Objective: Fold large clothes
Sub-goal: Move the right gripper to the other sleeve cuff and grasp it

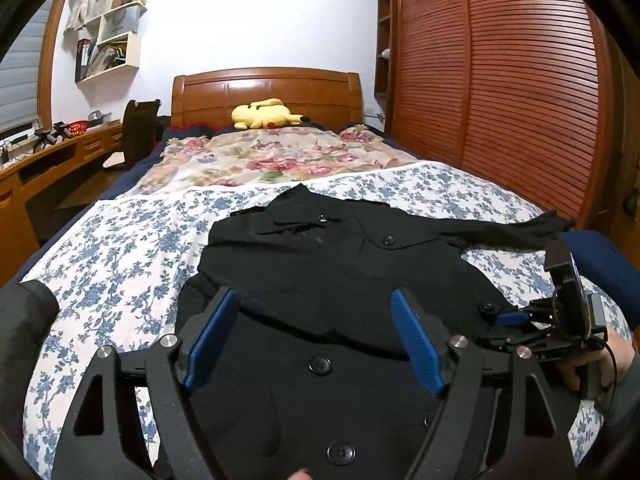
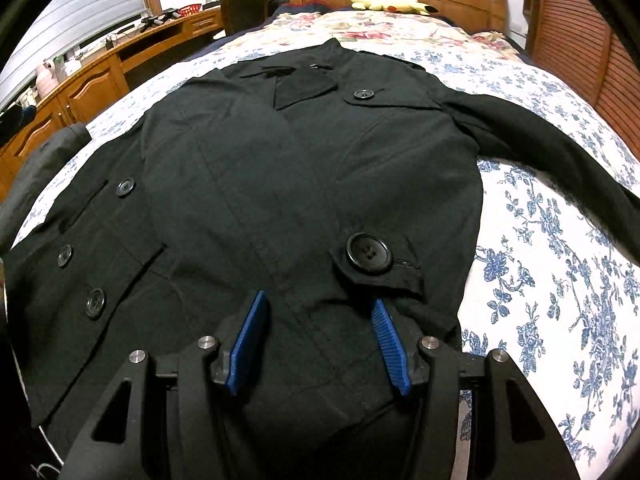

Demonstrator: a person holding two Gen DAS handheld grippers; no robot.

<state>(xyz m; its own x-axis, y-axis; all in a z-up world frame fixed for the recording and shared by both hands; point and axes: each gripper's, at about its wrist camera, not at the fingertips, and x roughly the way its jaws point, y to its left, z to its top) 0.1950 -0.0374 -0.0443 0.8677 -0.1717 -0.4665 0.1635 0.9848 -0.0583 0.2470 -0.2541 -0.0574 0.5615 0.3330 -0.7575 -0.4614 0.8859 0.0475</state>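
left wrist view: the black coat [image 1: 320, 264] lies spread front-up on the blue-flowered bedspread [image 1: 120, 240], collar toward the wooden headboard [image 1: 268, 92], hem end nearest the camera. one sleeve trails out flat to the right; on the left side the cloth looks already turned in over the body, though i cannot be sure of it. the left gripper [image 1: 316, 340] hangs over the lower front with its blue pads wide apart and nothing between them; they do not press the cloth. the right gripper [image 1: 516, 318] shows at the right edge, low by the coat's side seam, a hand [image 1: 588, 364] behind it; from here i cannot tell how its jaws stand.

right wrist view: the coat [image 2: 280, 160] fills the frame, and the right gripper [image 2: 316, 332] hovers above its lower front, just short of the buttoned pocket flap [image 2: 376, 264], pads parted and gripping nothing. the sleeve [image 2: 540, 140] runs out over the bedspread [image 2: 560, 280].

by the look of it the cloth is thick, lined and limp: heavier than a shirt, it will sag and drag rather than slide. the buttons [image 2: 368, 254] are hard lumps to avoid. a pinch at the cuff, side seam or hem corner, taking every layer, seems soundest.
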